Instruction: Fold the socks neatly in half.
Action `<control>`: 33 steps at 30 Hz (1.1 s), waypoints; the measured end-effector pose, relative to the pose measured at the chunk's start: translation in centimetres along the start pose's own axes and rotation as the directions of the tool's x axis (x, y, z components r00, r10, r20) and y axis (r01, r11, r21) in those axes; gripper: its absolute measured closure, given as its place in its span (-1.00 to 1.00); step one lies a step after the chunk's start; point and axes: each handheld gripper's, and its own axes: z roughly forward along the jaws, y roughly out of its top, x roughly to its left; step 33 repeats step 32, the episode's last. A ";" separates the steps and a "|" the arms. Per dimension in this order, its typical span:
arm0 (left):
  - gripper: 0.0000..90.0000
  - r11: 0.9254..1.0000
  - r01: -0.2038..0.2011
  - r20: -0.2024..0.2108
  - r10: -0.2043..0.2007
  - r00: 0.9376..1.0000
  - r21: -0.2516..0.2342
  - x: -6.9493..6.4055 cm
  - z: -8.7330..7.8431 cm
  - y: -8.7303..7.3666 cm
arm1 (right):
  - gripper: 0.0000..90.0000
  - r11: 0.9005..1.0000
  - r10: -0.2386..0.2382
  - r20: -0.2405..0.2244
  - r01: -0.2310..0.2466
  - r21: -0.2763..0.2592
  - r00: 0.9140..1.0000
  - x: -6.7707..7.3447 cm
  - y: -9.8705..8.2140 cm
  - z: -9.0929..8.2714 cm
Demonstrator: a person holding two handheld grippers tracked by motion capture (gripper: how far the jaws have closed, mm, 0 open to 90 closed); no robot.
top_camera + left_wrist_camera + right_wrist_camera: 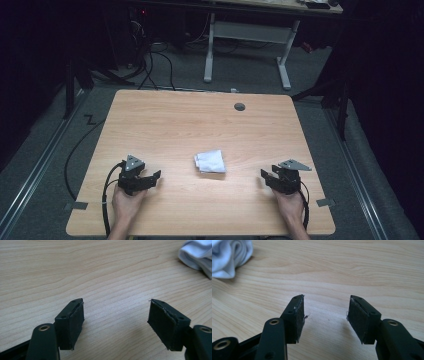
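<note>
A white folded cloth [210,161] lies near the middle of the wooden table [200,125]. My left gripper [150,178] rests low at the front left, held by a hand, its jaws wide apart over bare wood [116,312]. The cloth [197,255] sits at the upper right corner of the left gripper view. At the front right, my right gripper [270,176] is open too, nothing between its pads [325,311]. In the right gripper view the cloth [229,255] lies at the upper left, apart from the jaws.
A round grey grommet [239,106] is set in the table's far side. Beyond the table stands a white desk frame [247,45] with cables [150,65] on the floor. Black cables trail from both grippers over the front edge.
</note>
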 end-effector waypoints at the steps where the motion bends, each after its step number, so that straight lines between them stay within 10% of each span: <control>1: -0.35 1.000 -0.003 -0.003 0.003 1.000 0.002 0.0 0.0 0.0 | 0.04 1.000 -0.003 0.006 0.003 0.004 1.000 0.0 -0.1 0.0; 33: -0.45 0.998 -0.048 -0.078 0.051 0.996 0.043 -0.3 0.5 -0.1 | -0.13 0.998 -0.035 0.057 0.032 0.051 0.998 -0.1 -0.8 0.3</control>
